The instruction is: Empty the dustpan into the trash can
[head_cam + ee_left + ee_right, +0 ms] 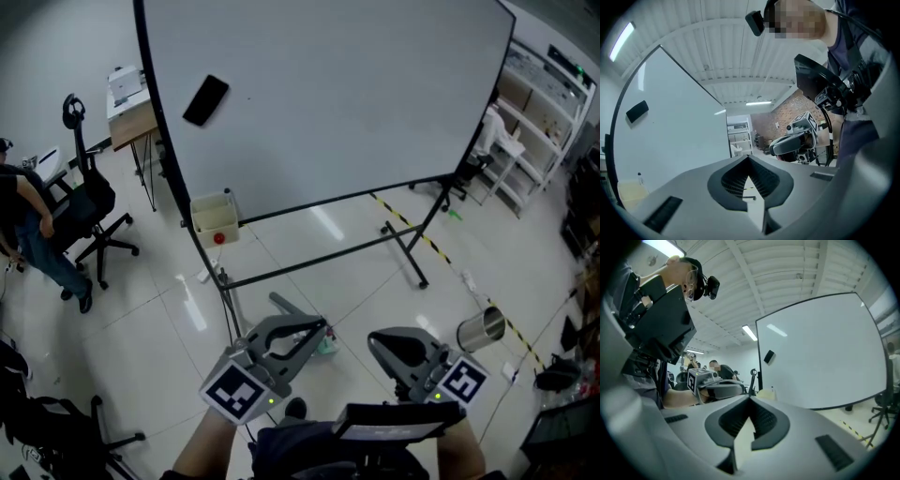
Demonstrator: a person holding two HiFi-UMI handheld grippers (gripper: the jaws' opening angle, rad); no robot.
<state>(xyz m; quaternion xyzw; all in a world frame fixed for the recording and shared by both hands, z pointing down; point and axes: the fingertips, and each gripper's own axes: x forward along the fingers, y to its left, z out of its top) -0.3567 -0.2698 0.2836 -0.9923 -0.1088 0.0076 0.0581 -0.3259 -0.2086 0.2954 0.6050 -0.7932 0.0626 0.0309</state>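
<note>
In the head view a shiny metal trash can (481,329) sits on the white floor at the right. A grey handle with a greenish piece (325,344), which may be the dustpan, lies on the floor and is mostly hidden behind my left gripper (319,327). That gripper is shut with nothing in it. My right gripper (376,340) is beside it, also shut and empty, a short way left of the can. The left gripper view has its jaw tips (749,157) meeting, with the right gripper (794,140) beyond. The right gripper view has its jaws closed (750,398) and the left gripper (717,386) ahead.
A large whiteboard (319,103) on a black wheeled stand (412,253) fills the space ahead, with a black eraser (205,99) on it and a cream box (214,217) at its left post. An office chair (89,202) and a seated person (28,225) are at left, shelves (534,103) at right.
</note>
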